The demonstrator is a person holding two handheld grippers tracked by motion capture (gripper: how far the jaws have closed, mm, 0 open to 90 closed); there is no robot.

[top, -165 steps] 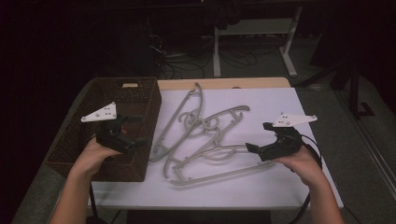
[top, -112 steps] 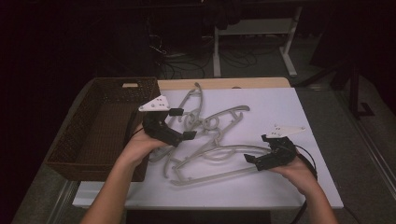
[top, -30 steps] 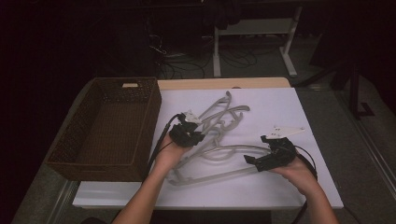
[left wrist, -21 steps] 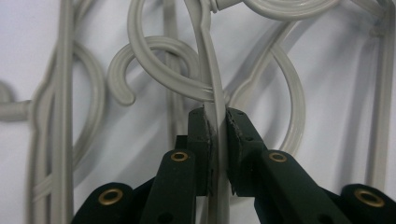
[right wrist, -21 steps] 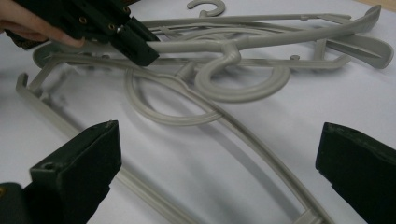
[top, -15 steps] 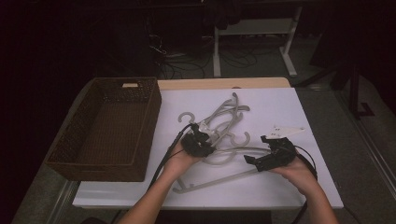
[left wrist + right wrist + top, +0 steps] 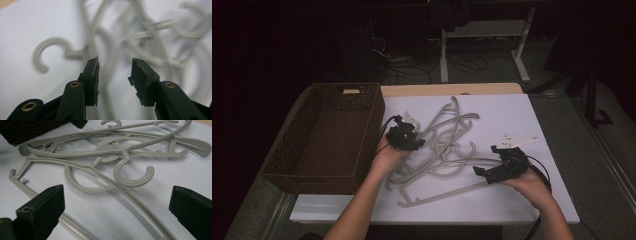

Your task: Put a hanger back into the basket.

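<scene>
From the high view, a tangled pile of pale grey plastic clothes hangers (image 7: 447, 145) lay on the white table top (image 7: 532, 115), just beside a dark brown woven wicker basket (image 7: 327, 135) that stood at the table's left edge. The left gripper (image 7: 408, 137) sat over the left end of that pile, between the basket wall and the hooks, with the person's left hand (image 7: 387, 157) behind it. The right gripper (image 7: 482, 172) rested low at the pile's right end, near the long bottom bar of the nearest hanger, carried in the right hand (image 7: 532, 182); a grey three-cornered plate rose above it.

In the left gripper view, the two black jaws stood a little way apart, having just been opening, and nothing was clamped between the pads (image 7: 93, 75) (the hangers beyond them were blurred). A grey hook (image 7: 47, 53) curled ahead and to the left of the left-hand jaw, and more hanger arms crossed past the tips, apart from them.

In the right gripper view, the jaws stood wide, one at each lower corner, with no hanger pinched by the pads (image 7: 47, 207). The open hook (image 7: 132, 173) of one hanger lay ahead, between the two jaws, and a curved hanger arm (image 7: 125, 192) ran down through the gap. A corner of the basket (image 7: 27, 128) showed beyond the left-hand jaw, well apart.
</scene>
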